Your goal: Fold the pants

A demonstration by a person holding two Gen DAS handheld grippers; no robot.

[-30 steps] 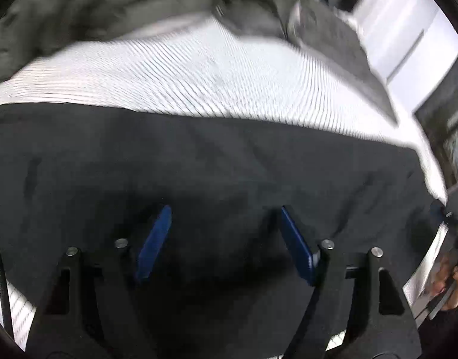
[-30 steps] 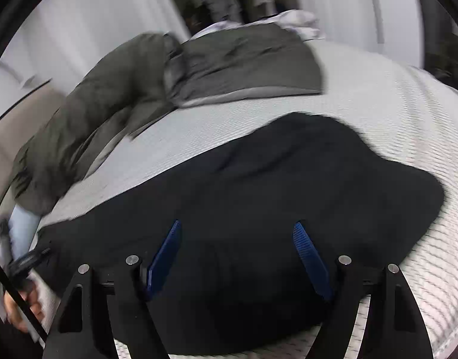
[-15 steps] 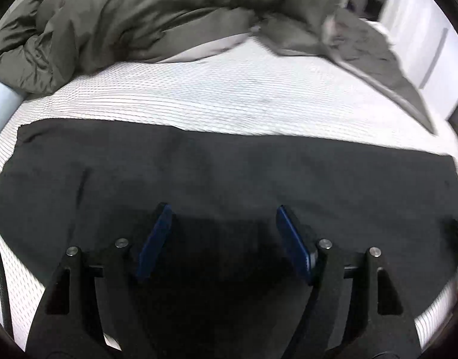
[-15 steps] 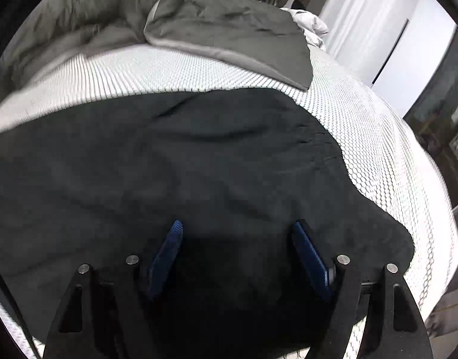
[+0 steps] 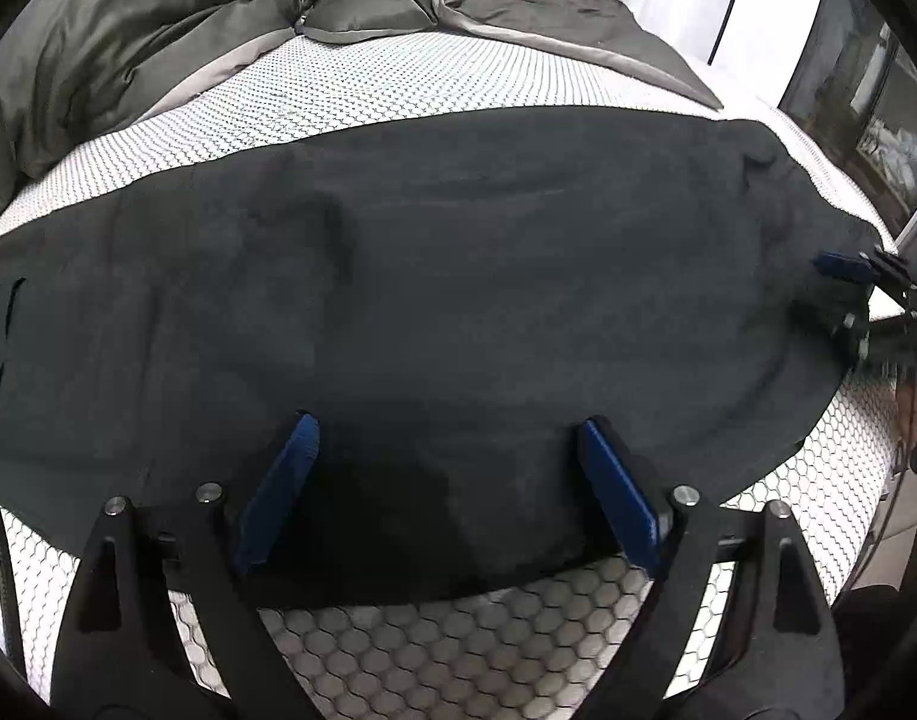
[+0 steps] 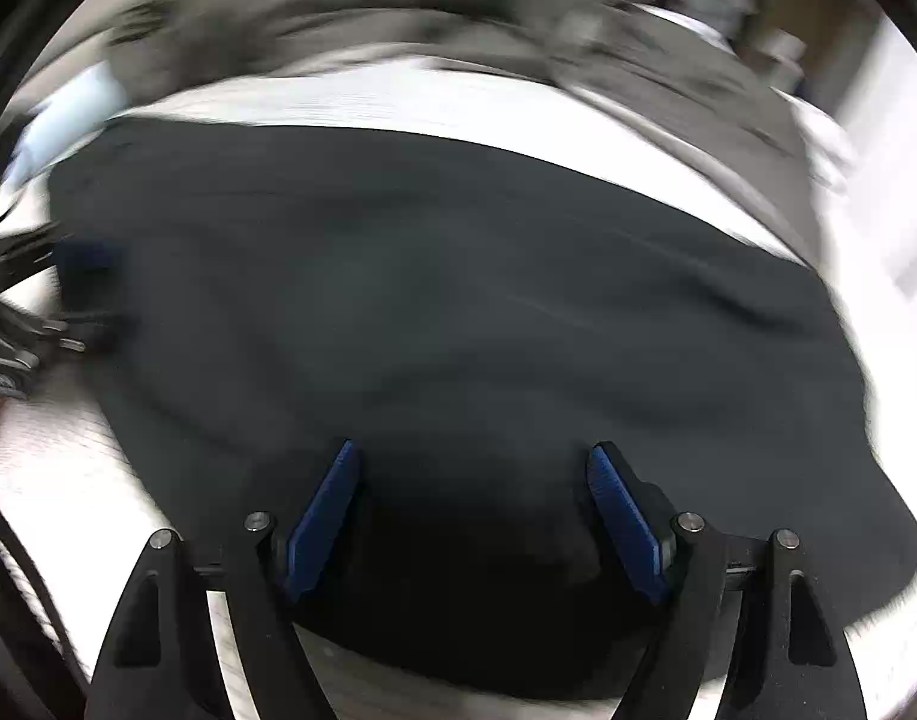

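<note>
Black pants [image 5: 458, 300] lie spread flat across a white honeycomb-patterned mattress [image 5: 428, 642]. My left gripper [image 5: 446, 438] is open, its blue pads over the pants' near edge, holding nothing. My right gripper [image 6: 473, 468] is open too, above the pants [image 6: 434, 312] near their front edge; that view is motion-blurred. The right gripper also shows at the far right edge of the left wrist view [image 5: 848, 276], by the pants' right end. The left gripper appears blurred at the left edge of the right wrist view [image 6: 68, 276].
A rumpled grey duvet [image 5: 158, 30] is piled along the far side of the bed. A pale wall and dark furniture [image 5: 848, 90] stand beyond the bed's right side. The mattress's front edge is just below the grippers.
Both grippers stay open and have swung over the pants. The left view now looks further right and shows the right gripper at the pants' end. The right view has turned left and is blurred.
</note>
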